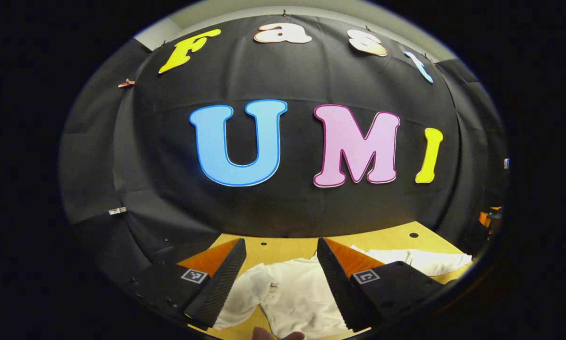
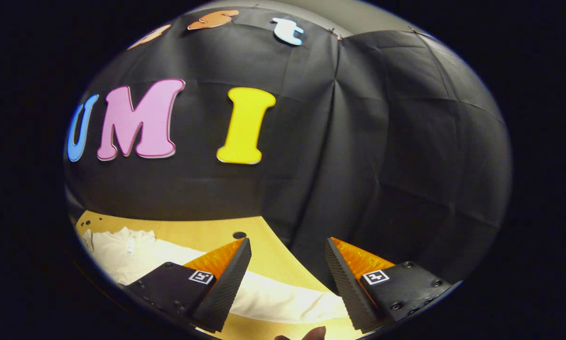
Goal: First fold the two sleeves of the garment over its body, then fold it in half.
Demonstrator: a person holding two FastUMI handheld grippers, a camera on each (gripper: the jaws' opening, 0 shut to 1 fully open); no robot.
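Lying on the wooden table (image 1: 283,248), the white garment (image 1: 297,295) is partly hidden behind the left gripper (image 1: 281,283); its jaws gape, gripping nothing. Right gripper (image 2: 283,283) likewise spread above a sleeve (image 2: 283,297); garment's near edge cut off.

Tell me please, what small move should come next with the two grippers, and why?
Probably lower the right gripper onto the white sleeve lying stretched out on the wooden table and close on it. Both grippers hang open above the white garment, holding nothing, and that sleeve is not yet folded over the body. The left gripper can wait.
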